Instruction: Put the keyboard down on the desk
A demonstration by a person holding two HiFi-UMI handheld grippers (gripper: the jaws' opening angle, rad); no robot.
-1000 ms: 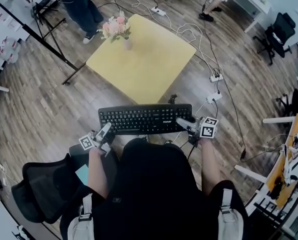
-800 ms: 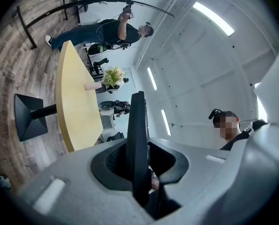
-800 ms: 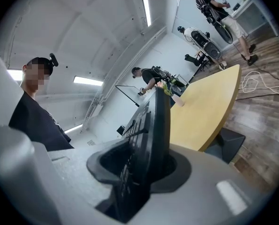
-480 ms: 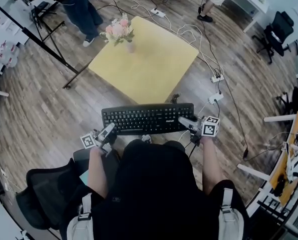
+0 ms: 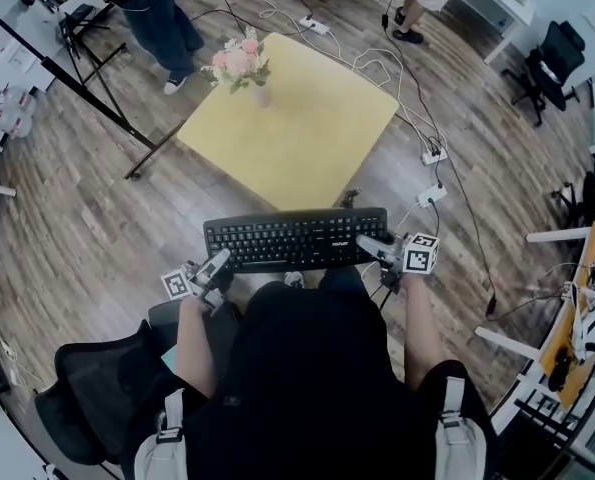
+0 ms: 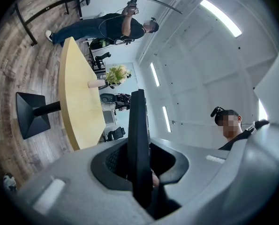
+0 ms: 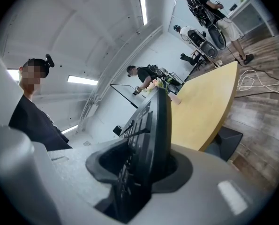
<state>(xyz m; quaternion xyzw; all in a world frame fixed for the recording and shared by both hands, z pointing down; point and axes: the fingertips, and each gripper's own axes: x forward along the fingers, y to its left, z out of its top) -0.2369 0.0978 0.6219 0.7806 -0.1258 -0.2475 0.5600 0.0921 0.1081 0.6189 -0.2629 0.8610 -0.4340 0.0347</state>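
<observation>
Before yellow desk [image 5: 297,118], black keyboard [image 5: 292,238] level, left tool [image 5: 217,263] pinching one end, right tool [image 5: 369,244] the other, jaws just widening

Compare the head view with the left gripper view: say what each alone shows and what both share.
Head view only: the key face of the keyboard, floor cables, the black chair. Left gripper view only: ceiling lights, the black pedestal base, the keyboard seen edge-on in the left claw. Both: keyboard, yellow table, vase of flowers.
</observation>
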